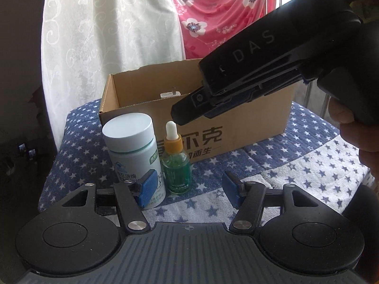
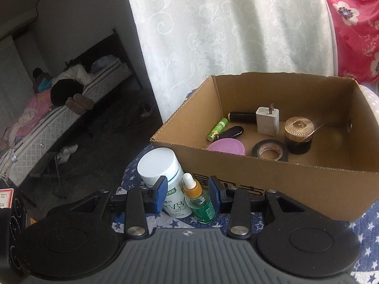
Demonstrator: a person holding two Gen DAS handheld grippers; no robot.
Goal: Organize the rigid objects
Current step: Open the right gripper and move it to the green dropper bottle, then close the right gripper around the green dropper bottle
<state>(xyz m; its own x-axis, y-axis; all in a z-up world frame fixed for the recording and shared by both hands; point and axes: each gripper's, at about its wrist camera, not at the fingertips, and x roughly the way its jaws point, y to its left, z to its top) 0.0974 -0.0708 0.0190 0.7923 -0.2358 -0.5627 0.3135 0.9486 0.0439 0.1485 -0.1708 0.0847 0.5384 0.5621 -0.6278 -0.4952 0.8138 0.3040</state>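
Note:
A white-capped bottle (image 1: 132, 146) and a green dropper bottle (image 1: 175, 165) stand side by side on the star-patterned cloth (image 1: 296, 165), in front of a cardboard box (image 1: 236, 127). My left gripper (image 1: 189, 189) is low and close before them, open, its blue pads (image 1: 148, 188) pressing on nothing. My right gripper (image 1: 176, 116) hangs just above the dropper's white bulb. In the right wrist view the dropper bottle (image 2: 199, 201) and the white bottle (image 2: 165, 179) appear between the open right gripper (image 2: 188, 194) fingers, which are not touching them.
The box (image 2: 296, 172) holds a white charger plug (image 2: 267, 120), a gold-lidded jar (image 2: 298, 137), a black tape roll (image 2: 270, 151), a pink lid (image 2: 226, 146) and several small tubes. A white curtain (image 2: 225, 35) hangs behind. The cloth-covered surface ends left of the bottles; a bed (image 2: 59, 108) stands beyond.

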